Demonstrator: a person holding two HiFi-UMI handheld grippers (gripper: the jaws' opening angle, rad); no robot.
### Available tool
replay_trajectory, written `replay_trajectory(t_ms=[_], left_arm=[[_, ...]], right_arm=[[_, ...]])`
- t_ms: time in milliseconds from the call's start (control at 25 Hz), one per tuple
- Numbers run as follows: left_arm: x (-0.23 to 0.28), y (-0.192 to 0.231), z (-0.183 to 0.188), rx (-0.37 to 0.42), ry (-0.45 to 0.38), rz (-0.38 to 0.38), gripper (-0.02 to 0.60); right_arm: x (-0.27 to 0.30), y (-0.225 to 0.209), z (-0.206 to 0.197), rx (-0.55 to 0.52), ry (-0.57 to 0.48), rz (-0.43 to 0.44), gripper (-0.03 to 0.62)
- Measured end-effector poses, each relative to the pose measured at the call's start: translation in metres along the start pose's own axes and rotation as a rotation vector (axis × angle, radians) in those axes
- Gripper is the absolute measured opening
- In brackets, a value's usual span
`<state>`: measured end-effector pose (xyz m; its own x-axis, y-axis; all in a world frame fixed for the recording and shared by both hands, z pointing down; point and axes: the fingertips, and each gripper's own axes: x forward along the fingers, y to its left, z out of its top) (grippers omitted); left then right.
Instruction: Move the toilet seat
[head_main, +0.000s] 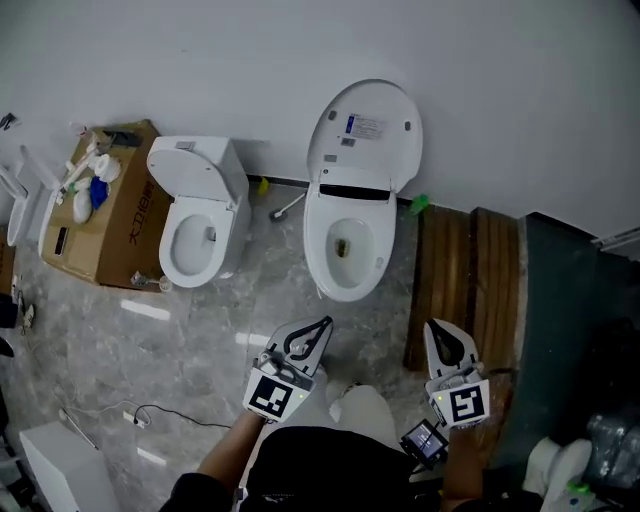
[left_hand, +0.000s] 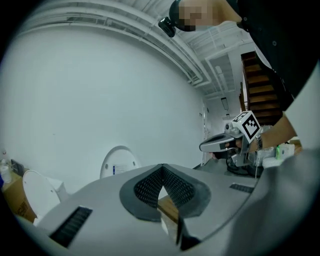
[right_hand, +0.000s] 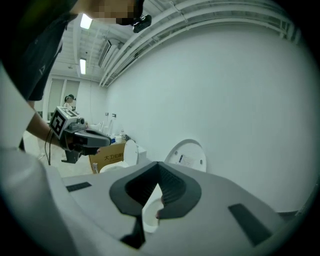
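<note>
The nearer white toilet (head_main: 346, 247) stands on the marble floor with its seat and lid (head_main: 364, 134) tipped up against the wall. That raised lid (left_hand: 119, 161) also shows in the left gripper view, and as the lid (right_hand: 190, 154) in the right gripper view. My left gripper (head_main: 321, 324) hovers short of the bowl's front, shut and empty. My right gripper (head_main: 433, 326) is held to the right of the bowl, also shut with nothing in it. In their own views the left gripper (left_hand: 162, 168) and the right gripper (right_hand: 159, 165) both point towards the wall.
A second toilet (head_main: 194, 227) with its lid up stands to the left, beside a cardboard box (head_main: 116, 217) carrying bottles. Wooden planks (head_main: 466, 280) and dark steps lie to the right. A cable (head_main: 150, 412) and a white box (head_main: 55, 465) lie at the lower left.
</note>
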<state>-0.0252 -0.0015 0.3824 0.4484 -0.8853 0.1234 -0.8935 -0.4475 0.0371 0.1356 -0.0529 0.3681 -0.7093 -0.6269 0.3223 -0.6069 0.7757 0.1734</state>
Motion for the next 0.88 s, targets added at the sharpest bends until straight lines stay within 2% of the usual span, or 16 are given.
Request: replay_trajectory(t_ms=[80,280,480,640,760,880], left_arm=[[0.016,0.004,-0.011,0.046,0.025,-0.012,0.008],[0.046,0.018,-0.05,-0.029,0.084,0.016,0.008],[0.08,0.028,-0.093,0.028,0.182,0.043,0.008],[0.1,0.025,-0.14,0.131,0.284,0.036,0.008],[0.113,0.025,-0.184,0.226,0.365,0.016,0.008],[0.126,0.021,-0.232,0.288,0.43,-0.02,0.009]], right_arm=[[0.013,-0.001,-0.014,-0.025,0.034,0.031,0.012],[0.047,-0.002,-0.06,-0.039,0.131,0.129,0.012],[0.085,-0.005,-0.106,-0.068,0.16,0.232,0.012],[0.115,-0.004,-0.147,-0.106,0.213,0.265,0.012],[0.14,-0.003,-0.187,-0.172,0.255,0.273,0.012],[0.158,0.004,-0.233,-0.25,0.297,0.285,0.012]])
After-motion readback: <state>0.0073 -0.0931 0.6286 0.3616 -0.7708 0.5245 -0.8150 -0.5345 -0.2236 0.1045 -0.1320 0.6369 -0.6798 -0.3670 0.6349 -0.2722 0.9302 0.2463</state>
